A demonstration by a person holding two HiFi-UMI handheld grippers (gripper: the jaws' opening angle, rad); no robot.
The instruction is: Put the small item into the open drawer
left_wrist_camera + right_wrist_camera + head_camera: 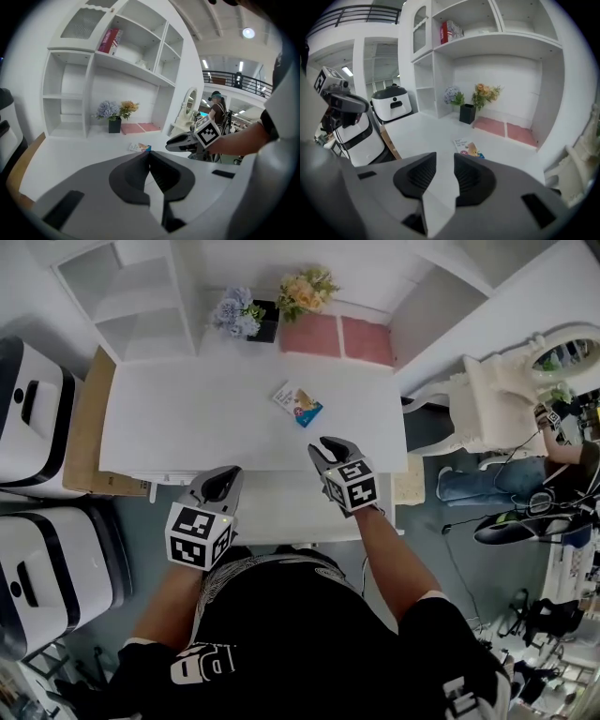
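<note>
Right gripper (pixel 325 448), jaws parted and empty, is aimed at the small flat colourful paper packet (pixel 298 404) just ahead, presumably for pickup; left gripper (pixel 221 486) is clenched and empty.

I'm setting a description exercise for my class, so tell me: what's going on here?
A person stands at a white desk with a two-jaw gripper in each hand. A small colourful packet lies flat on the desk, untouched. The right gripper hovers nearest it, jaws apart with nothing between them. The left gripper is at the front edge, jaws together and empty. The drawer below looks pulled out; the packet is not in it yet.
</note>
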